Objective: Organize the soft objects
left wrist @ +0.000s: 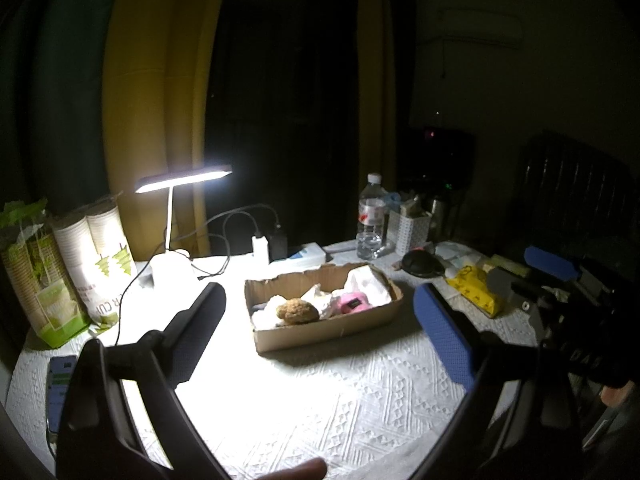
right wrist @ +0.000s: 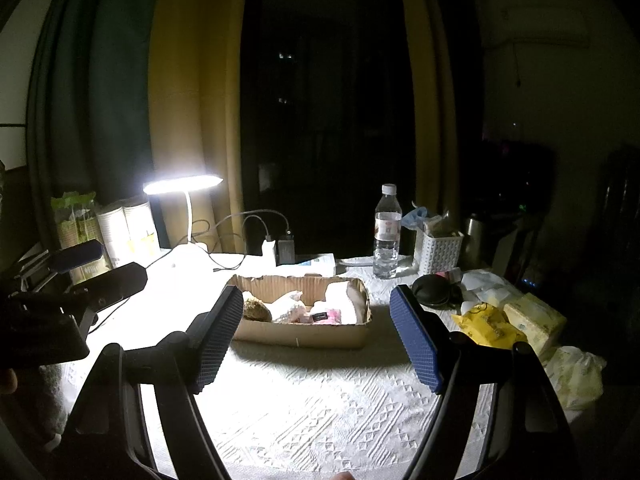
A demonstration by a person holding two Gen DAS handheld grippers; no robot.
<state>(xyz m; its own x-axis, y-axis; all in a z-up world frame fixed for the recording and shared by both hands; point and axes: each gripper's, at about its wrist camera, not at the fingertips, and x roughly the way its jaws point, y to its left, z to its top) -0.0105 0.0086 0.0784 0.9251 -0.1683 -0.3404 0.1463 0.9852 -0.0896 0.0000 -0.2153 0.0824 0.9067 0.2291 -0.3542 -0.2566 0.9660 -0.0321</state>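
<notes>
A shallow cardboard box (left wrist: 332, 332) (right wrist: 304, 336) stands mid-table under the lamp light. Inside lie a brown fuzzy toy (left wrist: 298, 311) (right wrist: 256, 310), a pink soft item (left wrist: 354, 303) (right wrist: 328, 316) and white soft pieces (left wrist: 368, 284) (right wrist: 288, 306). My left gripper (left wrist: 320, 312) hovers in front of the box, jaws wide open and empty. My right gripper (right wrist: 316, 316) is likewise open and empty, just short of the box's near wall. Each gripper shows in the other's view: the right one (left wrist: 520, 280) at the right, the left one (right wrist: 96, 268) at the left.
A lit desk lamp (left wrist: 180, 178) (right wrist: 182, 184), paper-cup sleeves (left wrist: 96, 248), cables and a charger (left wrist: 262, 248) stand at the back left. A water bottle (right wrist: 387, 232), white basket (right wrist: 438, 250), black pouch (right wrist: 434, 290), yellow pack (right wrist: 486, 326) and tissue pack crowd the right. A phone (left wrist: 60, 384) lies at the left edge.
</notes>
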